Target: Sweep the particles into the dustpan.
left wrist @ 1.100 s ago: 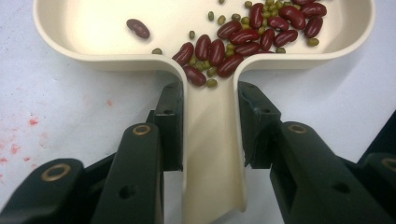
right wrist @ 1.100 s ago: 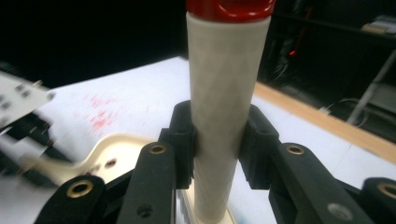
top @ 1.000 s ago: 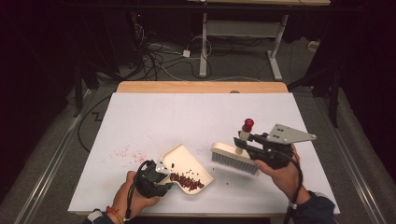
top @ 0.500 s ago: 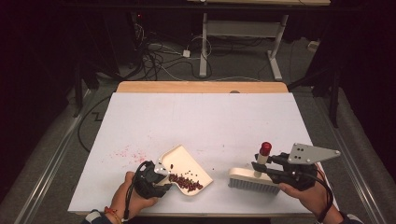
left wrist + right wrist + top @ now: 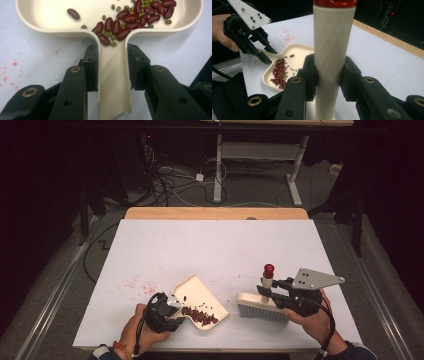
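Note:
A cream dustpan lies near the table's front edge with red kidney beans and small green beans heaped in its near corner. My left gripper is shut on the dustpan's handle; its black pads press both sides, with the beans just beyond. To the right stands a cream brush, bristles down on the table, its upright handle topped by a red cap. My right gripper is shut on that brush handle. The right gripper view also shows the dustpan and the left gripper farther off.
Faint red stains mark the white table cover left of the dustpan. A wooden table edge runs along the far side. Cables and desk legs lie on the dark floor beyond.
My right gripper has carried the brush toward the table's front edge and lower, first to the right, then slightly back left. The left gripper and dustpan have stayed put.

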